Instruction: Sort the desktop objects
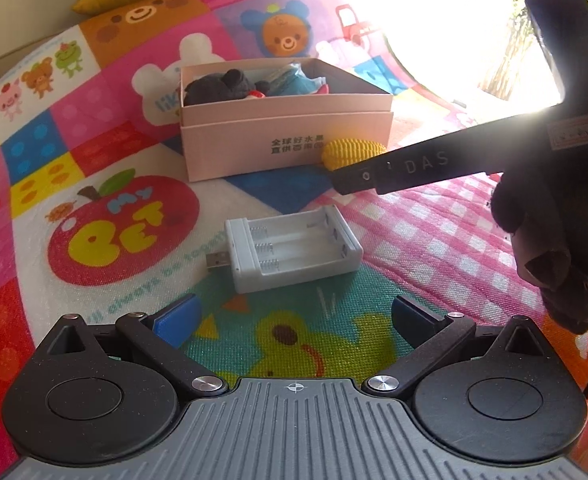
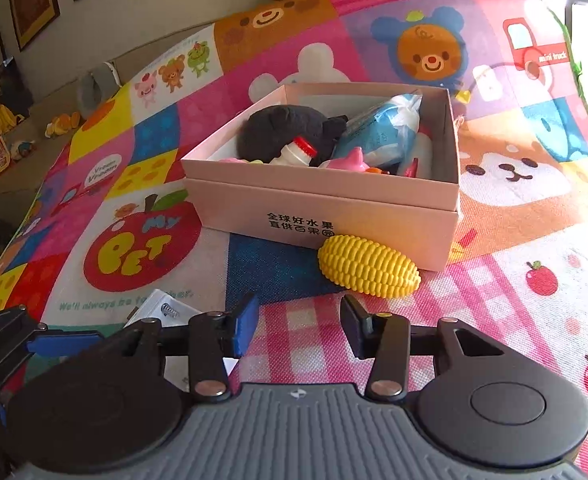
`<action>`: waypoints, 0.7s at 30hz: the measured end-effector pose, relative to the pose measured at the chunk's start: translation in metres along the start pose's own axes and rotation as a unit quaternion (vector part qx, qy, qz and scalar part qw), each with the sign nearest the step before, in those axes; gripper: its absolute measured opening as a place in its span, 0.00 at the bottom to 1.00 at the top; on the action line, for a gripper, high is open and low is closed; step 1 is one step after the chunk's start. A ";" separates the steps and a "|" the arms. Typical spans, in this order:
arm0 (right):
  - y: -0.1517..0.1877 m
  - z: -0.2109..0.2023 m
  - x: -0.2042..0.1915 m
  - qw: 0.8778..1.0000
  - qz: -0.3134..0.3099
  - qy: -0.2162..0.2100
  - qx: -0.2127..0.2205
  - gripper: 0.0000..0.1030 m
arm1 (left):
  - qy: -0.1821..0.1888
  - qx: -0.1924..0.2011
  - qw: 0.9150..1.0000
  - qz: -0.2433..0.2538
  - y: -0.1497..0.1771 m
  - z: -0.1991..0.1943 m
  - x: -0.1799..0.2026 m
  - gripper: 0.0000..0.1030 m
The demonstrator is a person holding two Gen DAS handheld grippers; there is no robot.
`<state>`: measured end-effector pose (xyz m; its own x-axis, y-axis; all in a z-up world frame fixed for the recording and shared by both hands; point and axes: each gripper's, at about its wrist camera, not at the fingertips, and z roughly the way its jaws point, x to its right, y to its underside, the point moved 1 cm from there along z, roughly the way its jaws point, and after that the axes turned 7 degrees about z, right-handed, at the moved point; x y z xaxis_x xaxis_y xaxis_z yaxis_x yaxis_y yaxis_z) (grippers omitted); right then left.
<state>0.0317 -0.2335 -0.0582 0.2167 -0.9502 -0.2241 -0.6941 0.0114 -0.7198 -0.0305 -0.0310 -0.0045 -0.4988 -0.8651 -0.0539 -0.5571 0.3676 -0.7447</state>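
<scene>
Left wrist view: left gripper (image 1: 291, 314), jaws spread wide and empty above the patterned mat (image 1: 93, 128). White battery charger (image 1: 294, 250) lies on the mat just ahead of the fingertips, not touched. Pink box (image 1: 287, 136) stands beyond it.

Right wrist view: right gripper (image 2: 300, 326), jaws partly apart, nothing between them. Yellow toy corn (image 2: 368, 266) lies against the box front. Box holds a dark plush toy (image 2: 285, 130), a small bottle (image 2: 296, 154), and possibly a blue packet (image 2: 382, 130).
</scene>
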 end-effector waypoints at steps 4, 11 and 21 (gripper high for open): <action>0.004 -0.013 0.002 0.994 -0.018 0.078 0.069 0.88 | -0.026 0.005 1.000 -0.005 0.000 0.005 -0.002 1.00; -0.017 0.021 0.015 0.991 0.071 0.109 0.039 0.93 | -0.032 0.012 0.999 0.000 0.003 0.005 0.000 1.00; -0.003 0.018 0.016 0.991 0.060 0.119 0.027 0.63 | -0.029 0.018 0.999 -0.004 0.004 0.005 -0.001 1.00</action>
<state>0.0496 -0.2429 -0.0717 -0.0372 -0.9874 -0.1539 -0.6664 0.1393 -0.7325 -0.0290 -0.0308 -0.0104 -0.4541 -0.8869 -0.0847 -0.5365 0.3481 -0.7688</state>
